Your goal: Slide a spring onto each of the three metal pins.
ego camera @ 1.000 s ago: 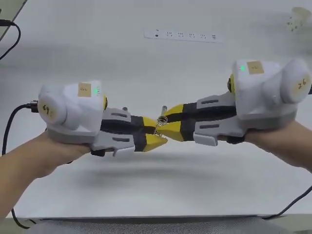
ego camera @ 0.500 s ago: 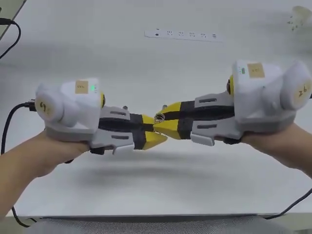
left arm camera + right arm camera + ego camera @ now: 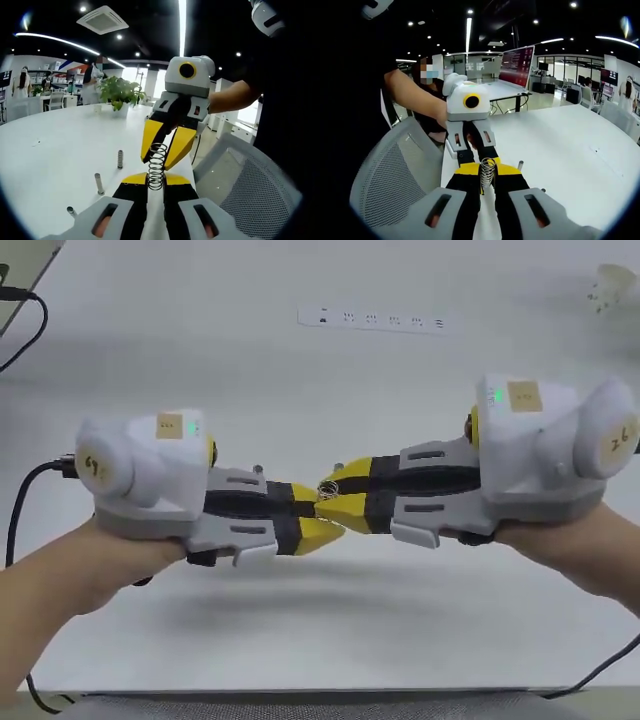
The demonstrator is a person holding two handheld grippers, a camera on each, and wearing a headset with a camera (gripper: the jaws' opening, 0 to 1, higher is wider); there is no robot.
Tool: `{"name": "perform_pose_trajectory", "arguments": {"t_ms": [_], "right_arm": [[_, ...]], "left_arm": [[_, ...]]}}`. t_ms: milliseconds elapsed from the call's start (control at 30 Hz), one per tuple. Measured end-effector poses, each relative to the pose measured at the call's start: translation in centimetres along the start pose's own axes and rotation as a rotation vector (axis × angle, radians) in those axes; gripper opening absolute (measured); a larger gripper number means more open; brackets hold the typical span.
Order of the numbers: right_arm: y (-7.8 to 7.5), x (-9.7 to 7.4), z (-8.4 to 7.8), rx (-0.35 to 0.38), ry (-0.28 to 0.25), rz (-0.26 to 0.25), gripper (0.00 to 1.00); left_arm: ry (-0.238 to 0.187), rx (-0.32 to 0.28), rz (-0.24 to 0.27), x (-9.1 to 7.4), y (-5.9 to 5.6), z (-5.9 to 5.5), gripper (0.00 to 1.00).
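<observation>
Two grippers are held tip to tip above the white table (image 3: 300, 390), and one spring (image 3: 156, 166) is caught between them, up in the air and clear of the tabletop. The left gripper (image 3: 324, 517) is seen with its jaws pressed together on the spring's near end. The right gripper (image 3: 328, 498) is brought in from the opposite side, its jaws drawn close about the other end; whether they actually bite cannot be told.

Three metal pins are counted in the left gripper view, standing upright in a row on the table, off to one side of the jaws: a far pin (image 3: 120, 159), a middle pin (image 3: 99, 183) and a near pin (image 3: 71, 211). The far pin looks ribbed; whether that is a coil cannot be made out.

One power strip (image 3: 372, 318) is laid across the table's far side.
</observation>
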State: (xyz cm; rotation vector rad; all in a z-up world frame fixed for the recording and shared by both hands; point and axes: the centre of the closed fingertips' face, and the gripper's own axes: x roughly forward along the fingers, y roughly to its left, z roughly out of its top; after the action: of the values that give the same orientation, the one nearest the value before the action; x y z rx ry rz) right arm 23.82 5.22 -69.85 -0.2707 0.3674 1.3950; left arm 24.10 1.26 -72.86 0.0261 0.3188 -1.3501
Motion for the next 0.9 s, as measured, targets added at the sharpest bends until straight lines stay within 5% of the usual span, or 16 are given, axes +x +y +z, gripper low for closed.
{"name": "perform_pose_trajectory", "arguments": {"t_ms": [600,900], "right_arm": [[-1.0,-0.2,0.2,0.005,0.005,-0.035,0.07],[-1.5,-0.3,-0.2,-0.003,0.019,-0.064,0.07]], "left_arm": [[0.017,-0.016,0.063,-1.3,0.8,-0.6,0.20],[0.003,-0.013,0.181,-3.6,2.7,-0.9,0.48]]}}
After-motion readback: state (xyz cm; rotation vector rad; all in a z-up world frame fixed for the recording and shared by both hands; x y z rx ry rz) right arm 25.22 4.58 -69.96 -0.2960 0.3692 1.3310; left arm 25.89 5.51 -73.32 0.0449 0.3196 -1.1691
